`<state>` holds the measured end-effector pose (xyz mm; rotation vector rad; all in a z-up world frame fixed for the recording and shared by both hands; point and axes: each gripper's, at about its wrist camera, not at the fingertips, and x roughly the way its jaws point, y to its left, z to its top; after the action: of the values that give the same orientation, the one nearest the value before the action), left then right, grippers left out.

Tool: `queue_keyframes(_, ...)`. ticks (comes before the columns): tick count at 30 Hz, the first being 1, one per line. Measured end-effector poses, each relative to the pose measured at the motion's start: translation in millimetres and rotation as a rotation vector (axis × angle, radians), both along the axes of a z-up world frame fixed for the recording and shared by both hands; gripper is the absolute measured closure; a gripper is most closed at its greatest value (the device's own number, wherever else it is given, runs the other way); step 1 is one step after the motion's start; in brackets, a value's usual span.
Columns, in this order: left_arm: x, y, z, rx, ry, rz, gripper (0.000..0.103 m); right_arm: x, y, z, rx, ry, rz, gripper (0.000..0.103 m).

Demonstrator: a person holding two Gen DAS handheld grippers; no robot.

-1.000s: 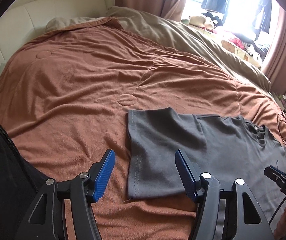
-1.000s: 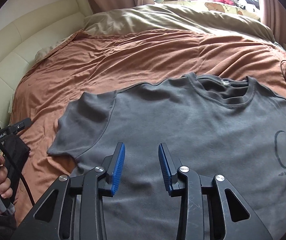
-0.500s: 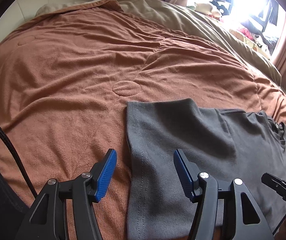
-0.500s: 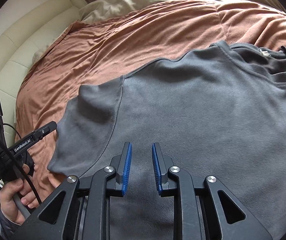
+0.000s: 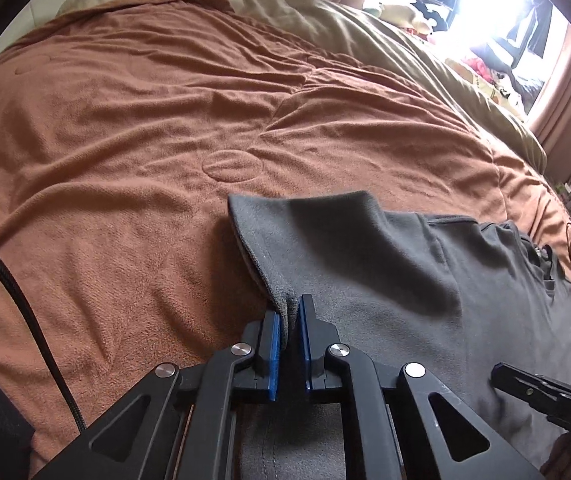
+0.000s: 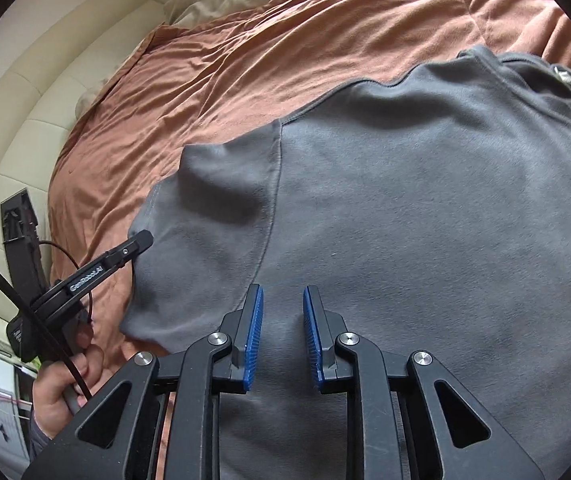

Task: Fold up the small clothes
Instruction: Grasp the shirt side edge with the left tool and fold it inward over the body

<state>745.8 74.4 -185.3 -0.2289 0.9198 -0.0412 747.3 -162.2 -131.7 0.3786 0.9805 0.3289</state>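
- Grey T-shirt (image 6: 425, 220) lies spread front-up on the brown blanket (image 5: 145, 128) that covers the bed, its collar (image 6: 557, 76) toward the far right in the right wrist view
- Left gripper (image 5: 290, 320) has its blue pads (image 5: 273, 350) pressed together on the hem edge of the shirt's sleeve (image 5: 325, 236); a fold of grey cloth is pinched between them and rises in a small ridge just ahead of the tips
- From the right wrist view, the left gripper's black tip (image 6: 137, 242) meets the sleeve's outer edge, and the person's left hand (image 6: 65, 384) grips the handle below it
- Right gripper (image 6: 283, 320) hovers over the shirt's body below the armpit seam, jaws parted with a clear gap and nothing between them; whether the tips touch the cloth I cannot tell
- Beige duvet (image 5: 385, 40) lies bunched along the far side of the bed, with a cream padded headboard (image 6: 45, 100) at the left
- Bright window (image 5: 477, 12) and pinkish curtains (image 5: 565, 92) stand beyond the bed
- Thin black cable (image 5: 17, 300) crosses the blanket at the left
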Motion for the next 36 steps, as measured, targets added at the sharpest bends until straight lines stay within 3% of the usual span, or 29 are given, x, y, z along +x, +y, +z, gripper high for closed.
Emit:
queue_keyframes(8, -3, -17, 44, -0.001, -0.061, -0.052, 0.094, 6, 7, -29, 0.167, 0.093, -0.026, 0.098)
queue_keyframes(14, -7, -42, 71, -0.003, -0.094, -0.109, 0.094, 11, 7, -27, 0.191, 0.123, 0.008, 0.097)
queue_keyframes(16, -9, -51, 78, -0.007, -0.101, -0.125, 0.094, 7, -7, -22, 0.189, 0.129, -0.012, 0.086)
queue_keyframes(18, -10, -63, 85, -0.01, -0.107, -0.146, 0.094, -2, -23, -12, 0.181, 0.107, -0.048, 0.05)
queue_keyframes(20, -12, -77, 90, -0.004, -0.114, -0.173, 0.094, -15, -40, 2, 0.167, 0.059, -0.074, 0.036)
queue_keyframes(31, -16, -165, 88, 0.034, -0.091, -0.325, 0.094, -57, -103, 27, 0.055, 0.008, -0.144, 0.036)
queue_keyframes(36, -14, -202, 73, -0.017, -0.05, -0.389, 0.094, -81, -126, 40, 0.011, 0.007, -0.162, 0.036)
